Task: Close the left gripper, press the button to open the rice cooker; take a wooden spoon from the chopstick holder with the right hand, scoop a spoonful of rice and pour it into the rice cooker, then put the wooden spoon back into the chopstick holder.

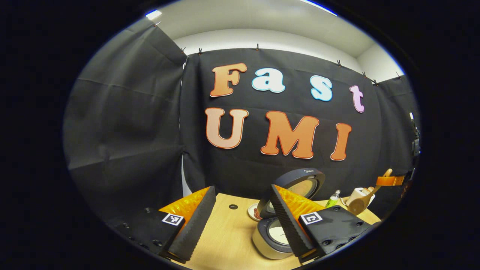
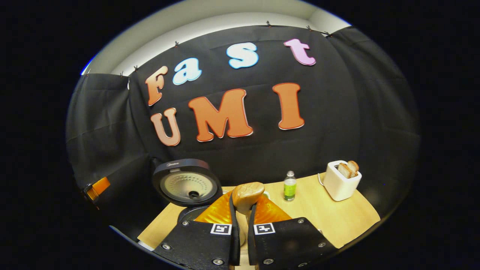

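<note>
The rice cooker (image 1: 270,240) stands open just past my left gripper (image 1: 240,225), its round lid (image 1: 302,183) tilted up and something pale inside the pot. My left gripper is open wide, with nothing between its fingers. My right gripper (image 2: 243,208) is shut on the handle of the wooden spoon (image 2: 247,193), whose bowl sticks up ahead of the fingers. In the left gripper view the spoon (image 1: 360,204) hangs bowl-down to the right of the cooker, held by the right gripper (image 1: 390,181). The open lid (image 2: 187,183) sits left of the spoon. Whether the spoon carries rice is hidden.
On the wooden table (image 2: 337,217) stand a small green-labelled bottle (image 2: 289,186) and a white toaster (image 2: 339,182) with toast in it, both right of the cooker. A small dish (image 1: 254,212) lies behind the cooker. The left gripper (image 2: 95,188) shows at the far left.
</note>
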Demonstrator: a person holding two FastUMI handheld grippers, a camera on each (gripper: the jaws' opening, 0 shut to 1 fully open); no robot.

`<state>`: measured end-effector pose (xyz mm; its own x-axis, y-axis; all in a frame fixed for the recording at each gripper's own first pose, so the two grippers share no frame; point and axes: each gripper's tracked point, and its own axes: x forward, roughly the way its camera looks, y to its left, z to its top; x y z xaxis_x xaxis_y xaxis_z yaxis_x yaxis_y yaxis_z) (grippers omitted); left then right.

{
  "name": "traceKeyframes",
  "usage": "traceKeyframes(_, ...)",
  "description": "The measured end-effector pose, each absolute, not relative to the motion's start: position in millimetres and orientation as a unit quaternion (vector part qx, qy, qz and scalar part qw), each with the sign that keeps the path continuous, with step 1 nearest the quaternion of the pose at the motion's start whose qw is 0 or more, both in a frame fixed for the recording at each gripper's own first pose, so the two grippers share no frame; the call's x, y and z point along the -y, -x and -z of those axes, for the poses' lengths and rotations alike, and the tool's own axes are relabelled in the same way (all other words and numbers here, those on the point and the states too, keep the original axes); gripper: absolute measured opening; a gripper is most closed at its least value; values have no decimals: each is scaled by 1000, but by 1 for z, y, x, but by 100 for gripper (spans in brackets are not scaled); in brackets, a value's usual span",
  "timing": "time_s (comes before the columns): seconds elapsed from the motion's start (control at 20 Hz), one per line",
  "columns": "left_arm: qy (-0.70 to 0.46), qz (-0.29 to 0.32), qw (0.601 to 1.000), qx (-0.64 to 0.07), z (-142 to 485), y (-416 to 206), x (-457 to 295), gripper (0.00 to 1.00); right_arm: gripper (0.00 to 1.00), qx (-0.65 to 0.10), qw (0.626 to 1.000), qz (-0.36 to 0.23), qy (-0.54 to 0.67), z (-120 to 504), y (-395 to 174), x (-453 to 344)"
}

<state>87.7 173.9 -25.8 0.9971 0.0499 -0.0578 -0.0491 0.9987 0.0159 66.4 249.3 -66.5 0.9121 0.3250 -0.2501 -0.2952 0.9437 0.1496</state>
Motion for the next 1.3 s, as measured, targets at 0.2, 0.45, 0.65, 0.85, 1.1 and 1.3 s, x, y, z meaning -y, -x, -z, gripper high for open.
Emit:
traceKeyframes(0.2, -21, -31, 999, -22, 22, -83, -146, 95, 7, -155, 977, -121, -83, 88, -74, -178)
traceKeyframes(0.45, -27, -33, 999, -20, 21, -75, -112, 100, 7, -190, 973, -88, -102, 139, -78, -110)
traceKeyframes(0.65, -39, -50, 998, -21, 18, -69, -97, 94, 7, -217, 963, -86, -136, 180, -79, -87)
traceKeyframes(0.85, -43, -59, 997, -24, 19, -59, -84, 94, 7, -240, 954, -94, -152, 215, -79, -82)
traceKeyframes(1.1, -51, -76, 995, -36, 25, -49, -79, 94, 7, -266, 945, -107, -156, 250, -88, -89)
traceKeyframes(1.3, -56, -88, 994, -41, 26, -43, -79, 94, 7, -289, 935, -114, -170, 274, -88, -87)
